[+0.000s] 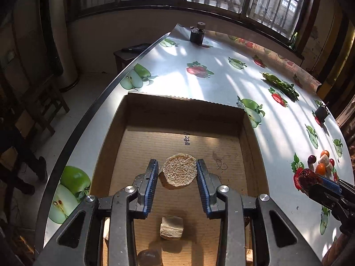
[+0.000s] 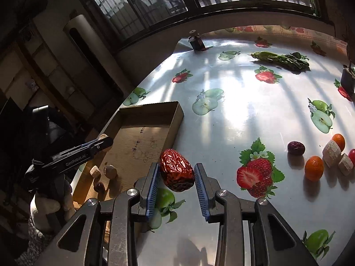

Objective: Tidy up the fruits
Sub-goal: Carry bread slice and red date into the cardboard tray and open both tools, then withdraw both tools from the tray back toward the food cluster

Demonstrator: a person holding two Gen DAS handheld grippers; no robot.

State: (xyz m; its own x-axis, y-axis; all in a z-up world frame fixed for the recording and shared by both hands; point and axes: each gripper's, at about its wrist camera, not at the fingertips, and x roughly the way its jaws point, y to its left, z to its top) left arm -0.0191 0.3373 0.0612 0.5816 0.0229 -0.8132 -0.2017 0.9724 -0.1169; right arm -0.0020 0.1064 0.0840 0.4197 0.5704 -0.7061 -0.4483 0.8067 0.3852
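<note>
My left gripper (image 1: 177,173) is shut on a beige cut fruit slice (image 1: 178,174) and holds it above the shallow cardboard box (image 1: 137,115). Another beige piece (image 1: 172,227) and a round brownish fruit (image 1: 148,257) lie on the box floor below. My right gripper (image 2: 177,173) is shut on a wrinkled red date (image 2: 176,170), above the table just right of the box (image 2: 175,119). It shows in the left wrist view (image 1: 310,177) too. A dark date (image 2: 296,148), two small oranges (image 2: 314,168), beige pieces (image 2: 331,153) and a red fruit (image 2: 351,155) lie at the right.
The table (image 2: 244,115) has a glossy fruit-print cloth. Green vegetables (image 2: 281,58) lie at the far side. A dark jar (image 2: 196,41) stands at the far corner, and a small dark container (image 2: 347,79) at the right edge. A stool (image 1: 131,52) stands beyond the table's left edge.
</note>
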